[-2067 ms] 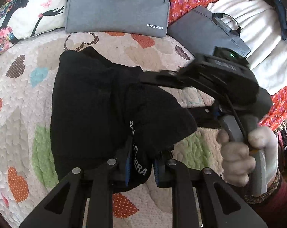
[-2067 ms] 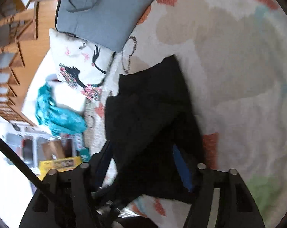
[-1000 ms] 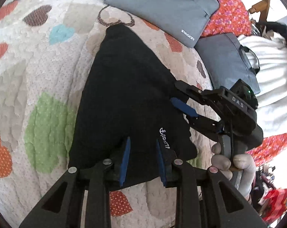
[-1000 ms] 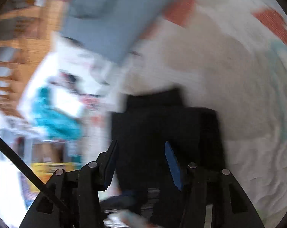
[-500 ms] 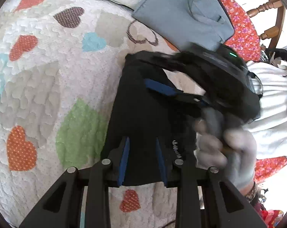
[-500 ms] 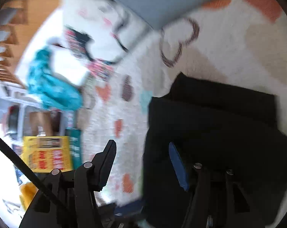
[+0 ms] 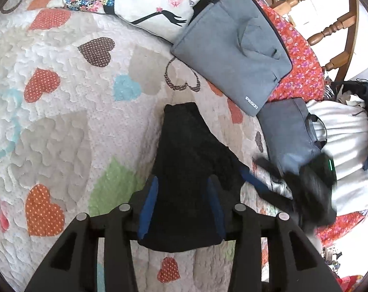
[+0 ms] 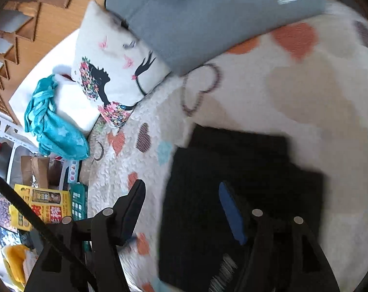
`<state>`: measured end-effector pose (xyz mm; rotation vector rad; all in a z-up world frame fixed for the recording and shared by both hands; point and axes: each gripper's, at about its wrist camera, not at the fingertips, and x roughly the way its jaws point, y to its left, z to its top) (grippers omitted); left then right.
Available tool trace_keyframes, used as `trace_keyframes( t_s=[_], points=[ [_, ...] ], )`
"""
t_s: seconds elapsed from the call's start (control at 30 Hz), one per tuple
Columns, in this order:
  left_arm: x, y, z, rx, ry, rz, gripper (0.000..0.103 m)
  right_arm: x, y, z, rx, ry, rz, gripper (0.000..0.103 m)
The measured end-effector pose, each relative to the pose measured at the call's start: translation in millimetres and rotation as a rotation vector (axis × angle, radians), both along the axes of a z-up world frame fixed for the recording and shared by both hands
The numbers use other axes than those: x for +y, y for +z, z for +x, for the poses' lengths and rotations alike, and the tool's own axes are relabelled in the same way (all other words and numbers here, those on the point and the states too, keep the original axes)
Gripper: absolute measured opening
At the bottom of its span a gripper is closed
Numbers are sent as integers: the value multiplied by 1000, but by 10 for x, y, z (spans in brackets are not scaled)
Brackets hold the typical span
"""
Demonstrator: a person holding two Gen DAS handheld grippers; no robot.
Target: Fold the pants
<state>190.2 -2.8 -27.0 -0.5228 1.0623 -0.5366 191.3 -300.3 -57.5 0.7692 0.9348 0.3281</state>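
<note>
on the bed's quilt (image 7: 62, 126) (white, puckered stitching, dotted heart patches) the black pants (image 7: 188, 160) lie folded into a soft, tapering wedge, its narrow end pointing at the far edge. the left tongs (image 7: 181, 182) hover over the wide near end, blue pads apart and opening, cloth below them but not pinched. a smooth grey laptop bag (image 7: 232, 48) sits at the far edge. the right tongs (image 8: 181, 187) are apart too, opening, empty.
</note>
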Motion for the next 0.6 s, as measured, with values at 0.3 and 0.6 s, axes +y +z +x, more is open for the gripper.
trace_keyframes(
  t_s=[0.3,0.6],
  points=[
    [-334,-241,169,27,-12,116,46,-414,-294,-543,65,-51,-23,73],
    [-759,-558,435,26,-136,267,80,-275,-480,-156,64,-63,-84,82]
  ],
)
